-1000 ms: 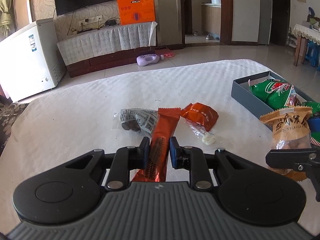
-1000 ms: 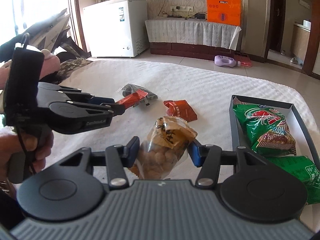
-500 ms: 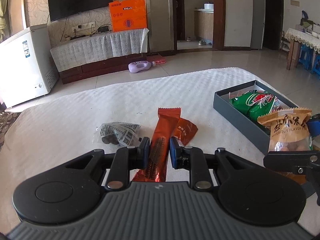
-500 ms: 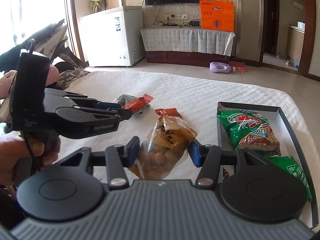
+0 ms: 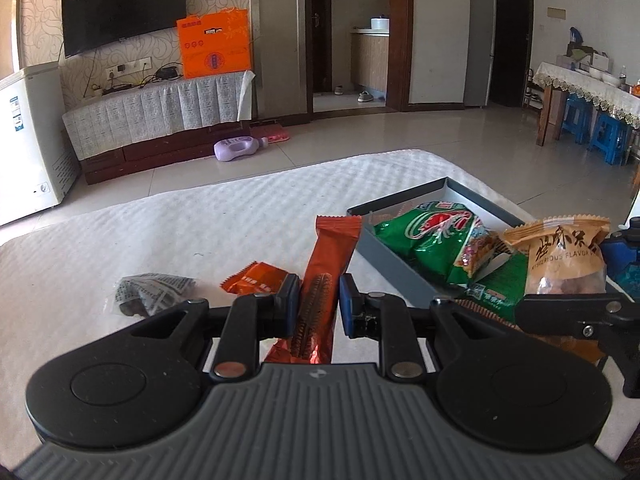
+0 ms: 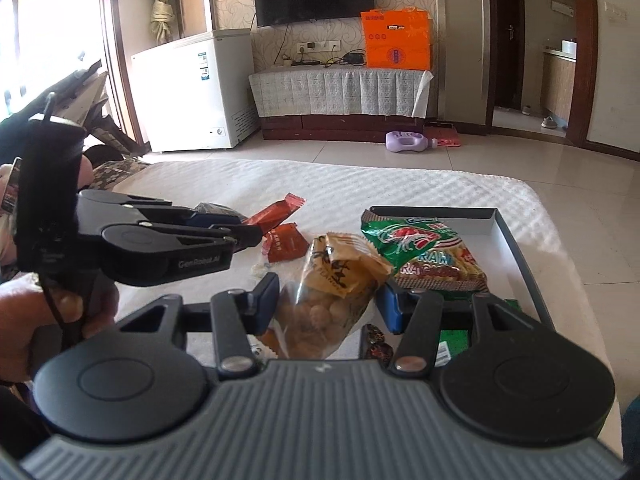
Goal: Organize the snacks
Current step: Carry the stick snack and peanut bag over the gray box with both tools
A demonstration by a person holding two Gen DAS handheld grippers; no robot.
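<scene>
Carrying level toward the grey box (image 5: pixel 400 276), the orange bar (image 5: pixel 320 304) is pinched by the left tongs (image 5: pixel 319 306), the nut bag (image 6: pixel 332 300) clamped in the right tongs (image 6: pixel 328 304); both should be lowered inside the walls before release.

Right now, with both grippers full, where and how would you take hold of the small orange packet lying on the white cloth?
Grip the small orange packet across its flat middle, coming from above. It lies flat on the cloth, so a sideways approach would likely just push it. The grey printed packet lies apart on its left, leaving room for the fingers.
</scene>
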